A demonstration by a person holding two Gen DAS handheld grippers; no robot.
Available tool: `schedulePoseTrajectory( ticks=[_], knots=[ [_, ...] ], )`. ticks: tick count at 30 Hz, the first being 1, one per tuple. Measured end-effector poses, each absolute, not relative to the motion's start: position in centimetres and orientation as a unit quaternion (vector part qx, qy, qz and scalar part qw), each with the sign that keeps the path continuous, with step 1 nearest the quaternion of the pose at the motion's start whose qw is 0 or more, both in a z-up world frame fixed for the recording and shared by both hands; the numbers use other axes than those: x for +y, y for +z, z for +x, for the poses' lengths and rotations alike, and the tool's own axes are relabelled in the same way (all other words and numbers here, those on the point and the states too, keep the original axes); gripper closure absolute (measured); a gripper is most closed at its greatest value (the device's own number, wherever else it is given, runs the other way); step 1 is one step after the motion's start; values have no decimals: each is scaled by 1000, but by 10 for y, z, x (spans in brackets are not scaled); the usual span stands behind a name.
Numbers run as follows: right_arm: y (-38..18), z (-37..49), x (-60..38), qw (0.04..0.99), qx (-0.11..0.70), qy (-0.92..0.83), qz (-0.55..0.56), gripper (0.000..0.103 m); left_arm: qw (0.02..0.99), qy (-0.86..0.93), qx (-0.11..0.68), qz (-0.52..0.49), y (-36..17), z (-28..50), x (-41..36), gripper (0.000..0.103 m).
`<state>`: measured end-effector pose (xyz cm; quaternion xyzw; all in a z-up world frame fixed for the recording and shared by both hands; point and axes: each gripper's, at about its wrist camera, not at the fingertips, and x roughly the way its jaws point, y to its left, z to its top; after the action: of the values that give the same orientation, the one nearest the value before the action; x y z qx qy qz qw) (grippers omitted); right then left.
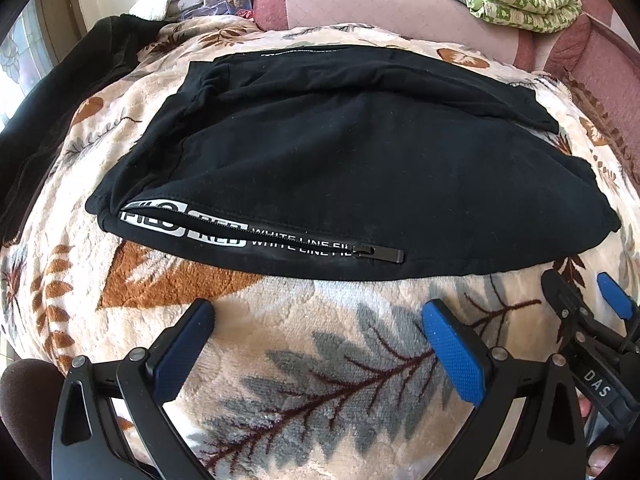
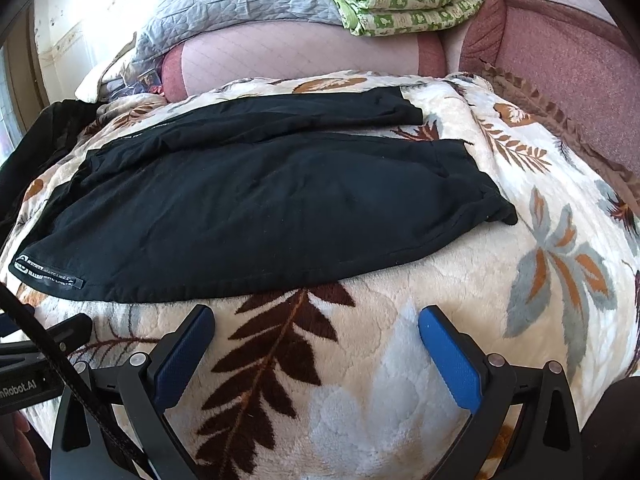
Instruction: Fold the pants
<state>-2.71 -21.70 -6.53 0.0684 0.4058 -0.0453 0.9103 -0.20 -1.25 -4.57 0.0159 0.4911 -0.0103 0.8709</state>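
On the left wrist view, your left gripper (image 1: 318, 316) hangs wide open and empty over the leaf-print blanket (image 1: 328, 364), just short of the black pants (image 1: 352, 168). Pants lie flat, layers already stacked, zip pocket (image 1: 376, 254) at the near edge.

Right wrist view: right gripper (image 2: 316, 322) also spread wide, holding nothing. Pants look folded lengthwise, but the far layer sits offset. My read: one fold done, cross folds still left.
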Motion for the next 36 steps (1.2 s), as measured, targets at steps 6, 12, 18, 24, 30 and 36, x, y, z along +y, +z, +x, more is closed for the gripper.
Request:
schedulePoseTrajectory(
  ticks=[6, 12, 18, 24, 30, 36],
  knots=[
    [-65, -29, -211, 912, 404, -53, 51, 0, 875, -15, 484, 1, -33, -6, -1, 0],
    [-52, -32, -211, 914, 402, -51, 26, 0, 894, 6, 448, 7, -8, -15, 13, 0],
    [-25, -35, -213, 929, 366, -45, 31, 0, 898, 6, 439, 20, 6, -17, 19, 0],
    [12, -30, -198, 946, 324, -6, -4, 0, 908, 9, 418, 23, 32, -15, 35, 0],
    [83, -13, -182, 960, 274, 54, -13, 0, 943, 52, 327, 34, 117, -3, 80, 0],
    [178, 15, -176, 975, 204, 87, -14, 0, 957, 48, 285, 23, 186, 31, 107, 0]
  ],
)
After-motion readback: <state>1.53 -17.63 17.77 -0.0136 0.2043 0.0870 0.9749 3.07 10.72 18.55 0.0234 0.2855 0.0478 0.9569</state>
